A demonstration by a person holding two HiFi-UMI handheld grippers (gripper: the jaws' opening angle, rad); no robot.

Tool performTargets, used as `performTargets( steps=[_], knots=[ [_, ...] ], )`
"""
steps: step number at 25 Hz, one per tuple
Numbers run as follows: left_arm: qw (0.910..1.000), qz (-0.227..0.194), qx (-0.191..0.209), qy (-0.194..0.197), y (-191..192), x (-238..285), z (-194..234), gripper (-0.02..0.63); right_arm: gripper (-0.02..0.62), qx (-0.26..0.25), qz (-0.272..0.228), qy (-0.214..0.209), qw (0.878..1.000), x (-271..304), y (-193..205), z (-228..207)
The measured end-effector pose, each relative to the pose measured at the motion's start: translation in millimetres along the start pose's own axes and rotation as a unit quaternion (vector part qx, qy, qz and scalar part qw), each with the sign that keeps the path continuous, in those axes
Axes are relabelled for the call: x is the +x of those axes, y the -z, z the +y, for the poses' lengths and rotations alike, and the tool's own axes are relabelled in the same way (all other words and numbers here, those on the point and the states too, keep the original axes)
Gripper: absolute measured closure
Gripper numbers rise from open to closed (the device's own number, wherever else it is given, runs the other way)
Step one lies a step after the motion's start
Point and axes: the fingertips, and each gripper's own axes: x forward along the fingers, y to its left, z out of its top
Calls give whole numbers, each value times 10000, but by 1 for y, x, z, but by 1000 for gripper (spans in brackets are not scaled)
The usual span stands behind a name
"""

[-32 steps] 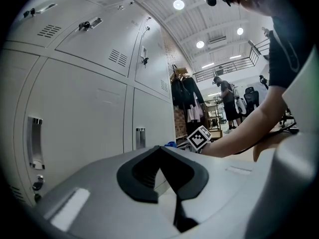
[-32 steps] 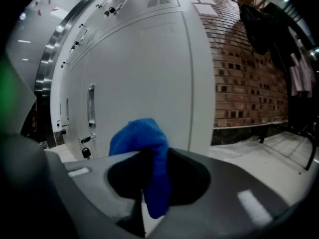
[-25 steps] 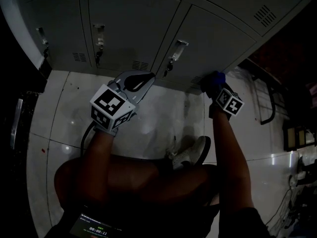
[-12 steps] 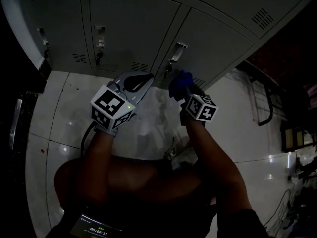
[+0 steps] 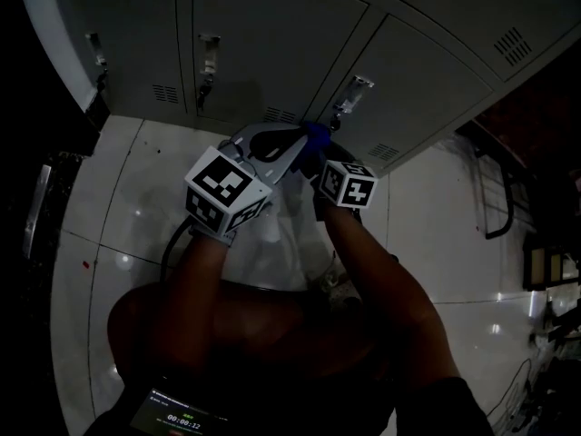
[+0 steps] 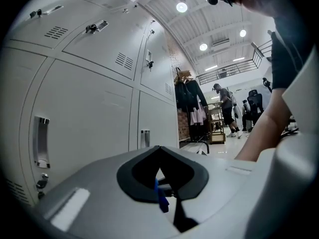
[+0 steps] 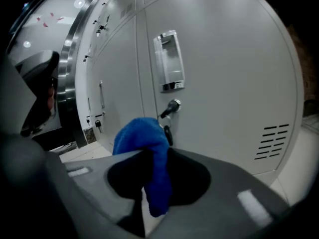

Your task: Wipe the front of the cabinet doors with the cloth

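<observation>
Grey metal cabinet doors (image 5: pixel 272 44) with handles, keys and vent slots fill the top of the head view. My right gripper (image 5: pixel 323 149) is shut on a blue cloth (image 5: pixel 316 133), low in front of a door near its key lock (image 5: pixel 342 114). In the right gripper view the cloth (image 7: pixel 142 138) bunches over the jaws, just before the door's key (image 7: pixel 170 107) and below the handle (image 7: pixel 169 61). My left gripper (image 5: pixel 296 138) is close beside the right one, its jaws together with nothing held (image 6: pixel 159 154). The cloth's contact with the door cannot be told.
White tiled floor (image 5: pixel 109 207) lies below the cabinets. The person's legs (image 5: pixel 272 334) crouch under both arms, and a phone (image 5: pixel 177 416) shows at the bottom edge. A dark metal frame (image 5: pixel 508 189) stands at the right. Hung clothes (image 6: pixel 192 103) and distant people (image 6: pixel 227 108) are down the aisle.
My right gripper has carried the blue cloth leftward along the bottom of the doors, from the right door to beside my left gripper. The left gripper has hardly moved.
</observation>
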Motion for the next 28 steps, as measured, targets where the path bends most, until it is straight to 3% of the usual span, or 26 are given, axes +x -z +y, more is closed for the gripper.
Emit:
performTargets(
  steps=[10, 22, 28],
  knots=[
    [10000, 30, 29, 42, 2, 2, -1, 606, 518, 598, -73, 624, 9962, -22, -7, -85],
    [9998, 134, 82, 84, 6, 5, -5, 606, 518, 612, -136, 1973, 9783, -103, -1, -220],
    [9998, 146, 95, 95, 6, 4, -5, 606, 518, 533, -168, 2124, 9756, -114, 2, -234]
  ],
)
